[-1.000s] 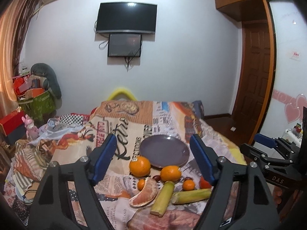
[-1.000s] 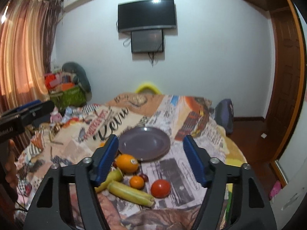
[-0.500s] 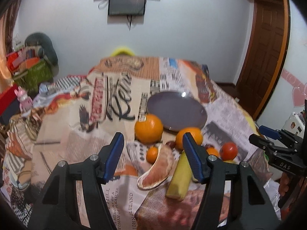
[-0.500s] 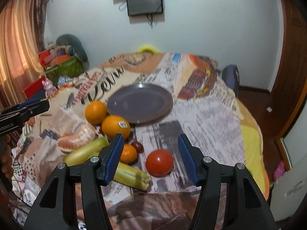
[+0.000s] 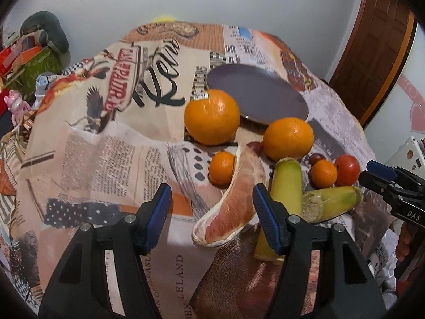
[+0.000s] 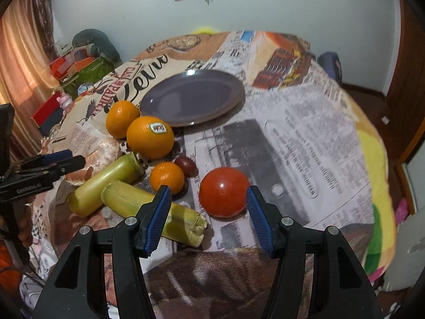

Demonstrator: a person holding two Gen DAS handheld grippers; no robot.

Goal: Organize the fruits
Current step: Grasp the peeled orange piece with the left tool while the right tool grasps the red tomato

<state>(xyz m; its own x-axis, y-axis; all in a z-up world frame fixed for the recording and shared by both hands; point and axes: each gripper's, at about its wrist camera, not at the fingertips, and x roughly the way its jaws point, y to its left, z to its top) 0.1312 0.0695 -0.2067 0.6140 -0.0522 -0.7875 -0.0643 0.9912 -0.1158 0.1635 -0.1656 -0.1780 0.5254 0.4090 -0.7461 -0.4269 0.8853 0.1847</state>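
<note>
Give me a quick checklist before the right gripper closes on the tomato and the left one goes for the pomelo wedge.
1. Right gripper lined up with the tomato: ok, it sits between the blue pads.
2. Pads pressing the tomato: not ok, gaps show on both sides.
3. Purple plate free to receive fruit: ok, nothing on it.
4. Left gripper on the pomelo wedge: not ok, wedge lies nearer the right-hand pad, untouched.
5. Small orange out of the right gripper's way: cannot tell, it sits close to one pad.
</note>
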